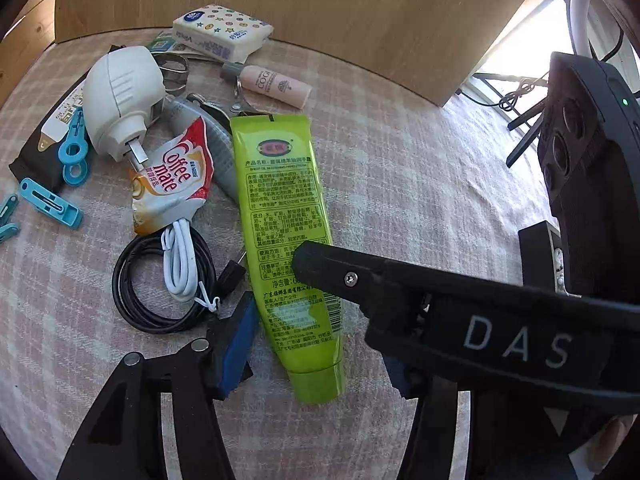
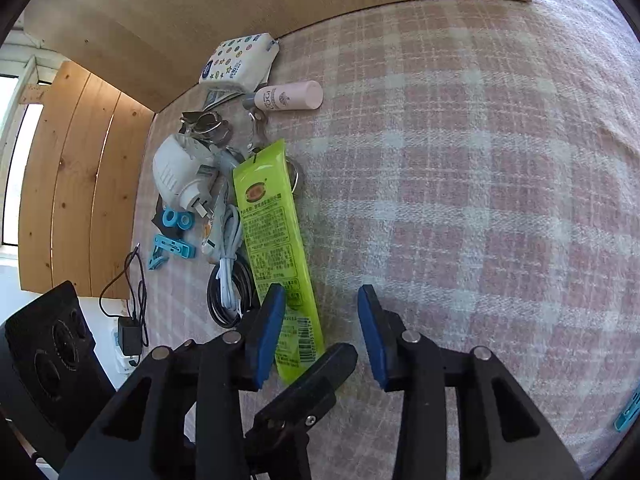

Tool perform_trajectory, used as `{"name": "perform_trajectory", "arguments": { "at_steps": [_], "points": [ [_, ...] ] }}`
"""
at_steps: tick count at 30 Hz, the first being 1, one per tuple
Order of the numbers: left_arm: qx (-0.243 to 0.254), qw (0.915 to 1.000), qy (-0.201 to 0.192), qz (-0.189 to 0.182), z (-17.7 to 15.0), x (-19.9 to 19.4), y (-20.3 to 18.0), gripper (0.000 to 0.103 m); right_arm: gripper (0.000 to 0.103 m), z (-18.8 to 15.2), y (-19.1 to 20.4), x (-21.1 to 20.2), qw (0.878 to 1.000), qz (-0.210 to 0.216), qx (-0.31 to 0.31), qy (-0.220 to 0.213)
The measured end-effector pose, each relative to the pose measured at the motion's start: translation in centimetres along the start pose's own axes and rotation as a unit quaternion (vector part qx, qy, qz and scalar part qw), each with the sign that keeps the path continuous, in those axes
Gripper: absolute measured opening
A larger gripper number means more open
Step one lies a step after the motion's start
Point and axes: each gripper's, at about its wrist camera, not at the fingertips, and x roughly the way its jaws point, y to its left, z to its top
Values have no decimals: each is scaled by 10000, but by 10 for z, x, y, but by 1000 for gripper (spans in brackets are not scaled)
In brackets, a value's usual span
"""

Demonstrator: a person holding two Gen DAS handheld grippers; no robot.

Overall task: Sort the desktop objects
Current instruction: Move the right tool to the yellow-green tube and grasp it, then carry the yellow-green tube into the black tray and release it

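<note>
The green tube (image 2: 276, 248) is lying lengthwise away from both grippers, cap end between the right gripper (image 2: 320, 334)'s parted fingers; the left gripper (image 1: 316, 344)'s fingers are also straddling it, untouched

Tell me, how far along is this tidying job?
Nothing looks sorted yet: white charger, coiled cables, blue clips and tissue pack lie heaped together. Left gripper and right gripper both straddle the green tube, jaws open, not gripping yet. Every item is left to sort.
</note>
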Motion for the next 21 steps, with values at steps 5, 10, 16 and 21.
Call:
{"name": "perform_trajectory", "arguments": {
  "at_steps": [5,10,16,21],
  "points": [
    [-27,9999,68,-127,-1,1,-2,40,33,-3,-5,1,9997,174,140,-14],
    [48,9996,142,-230,-5,0,-7,38,32,-13,-9,-6,9997,151,164,-92],
    [241,9990,115,-355,-11,-8,-27,38,32,-25,-19,-30,9991,144,239,-324],
    [533,9972,108,-512,-16,-18,-58,38,32,-39,-28,-58,9970,74,337,-689]
  ]
}}
